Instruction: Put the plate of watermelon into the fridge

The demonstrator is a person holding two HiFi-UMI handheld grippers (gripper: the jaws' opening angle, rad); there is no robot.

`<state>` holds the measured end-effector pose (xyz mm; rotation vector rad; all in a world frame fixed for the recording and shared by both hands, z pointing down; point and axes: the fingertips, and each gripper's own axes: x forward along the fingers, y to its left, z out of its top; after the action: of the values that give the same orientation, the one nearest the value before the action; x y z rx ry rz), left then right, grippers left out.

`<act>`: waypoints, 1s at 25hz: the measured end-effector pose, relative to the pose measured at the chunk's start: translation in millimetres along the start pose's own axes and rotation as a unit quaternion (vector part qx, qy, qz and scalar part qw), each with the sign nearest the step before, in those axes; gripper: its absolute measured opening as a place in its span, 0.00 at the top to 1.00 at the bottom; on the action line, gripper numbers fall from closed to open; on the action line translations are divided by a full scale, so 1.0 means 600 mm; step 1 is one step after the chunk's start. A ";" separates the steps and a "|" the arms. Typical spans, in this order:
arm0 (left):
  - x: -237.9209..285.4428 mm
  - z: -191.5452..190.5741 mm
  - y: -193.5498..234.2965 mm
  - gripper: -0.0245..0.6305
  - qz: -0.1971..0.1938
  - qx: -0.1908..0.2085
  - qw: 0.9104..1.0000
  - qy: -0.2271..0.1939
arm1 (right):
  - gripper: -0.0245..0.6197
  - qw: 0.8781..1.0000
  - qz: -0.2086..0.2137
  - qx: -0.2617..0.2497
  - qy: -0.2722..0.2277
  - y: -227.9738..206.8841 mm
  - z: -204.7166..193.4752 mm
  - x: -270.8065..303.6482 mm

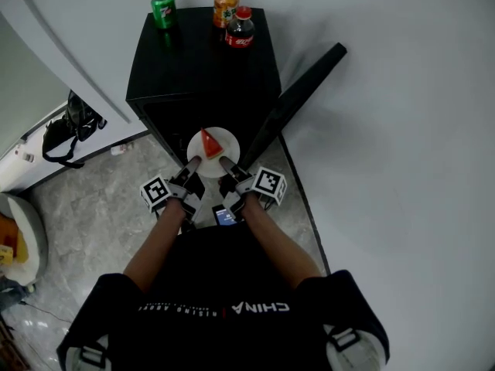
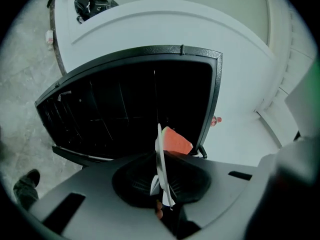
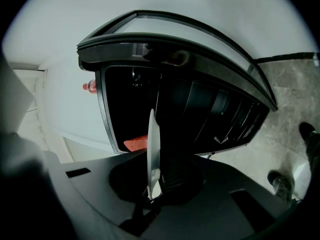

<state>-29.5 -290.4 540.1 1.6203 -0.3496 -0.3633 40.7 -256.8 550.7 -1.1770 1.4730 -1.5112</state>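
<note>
A white plate (image 1: 223, 148) with a red watermelon wedge (image 1: 209, 141) hangs level just in front of the open black mini fridge (image 1: 201, 68). My left gripper (image 1: 192, 163) is shut on the plate's near-left rim, my right gripper (image 1: 226, 163) on its near-right rim. In the left gripper view the plate (image 2: 161, 156) shows edge-on between the jaws of the left gripper (image 2: 162, 186), with the wedge (image 2: 176, 141) beyond it. The right gripper view has the plate (image 3: 153, 144) edge-on in the right gripper (image 3: 152, 184), with the wedge (image 3: 135, 143) to its left. The dark fridge interior (image 2: 125, 109) lies straight ahead.
The fridge door (image 1: 298, 99) stands swung open to the right, against the white wall. A green can (image 1: 163, 9), an orange can (image 1: 225, 6) and a cola bottle (image 1: 240, 28) stand on the fridge top. A black bag (image 1: 69, 130) hangs at the left above the marble floor.
</note>
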 end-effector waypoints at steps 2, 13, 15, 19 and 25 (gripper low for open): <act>0.004 -0.002 0.006 0.90 0.007 0.002 1.000 -0.001 | 0.91 1.000 -0.006 -0.010 0.001 -0.003 0.006 -0.002; -0.018 -0.001 0.018 0.91 0.024 -0.001 1.000 -0.008 | 0.91 1.000 -0.014 -0.020 0.016 -0.006 -0.016 0.000; -0.019 -0.002 0.018 0.91 0.026 -0.001 1.000 -0.007 | 0.91 0.999 -0.015 -0.025 0.018 -0.006 -0.015 -0.001; -0.016 -0.001 0.014 0.91 0.022 0.003 1.000 0.002 | 0.91 1.000 -0.009 -0.014 0.018 -0.006 -0.015 0.002; -0.002 0.009 0.017 0.91 0.024 0.021 0.999 0.014 | 0.91 1.000 -0.010 -0.017 0.014 -0.006 0.000 0.018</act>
<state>-32.8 -295.7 549.8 1.6539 -0.3758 -0.2974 37.3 -266.5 555.5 -1.1973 1.5155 -1.5275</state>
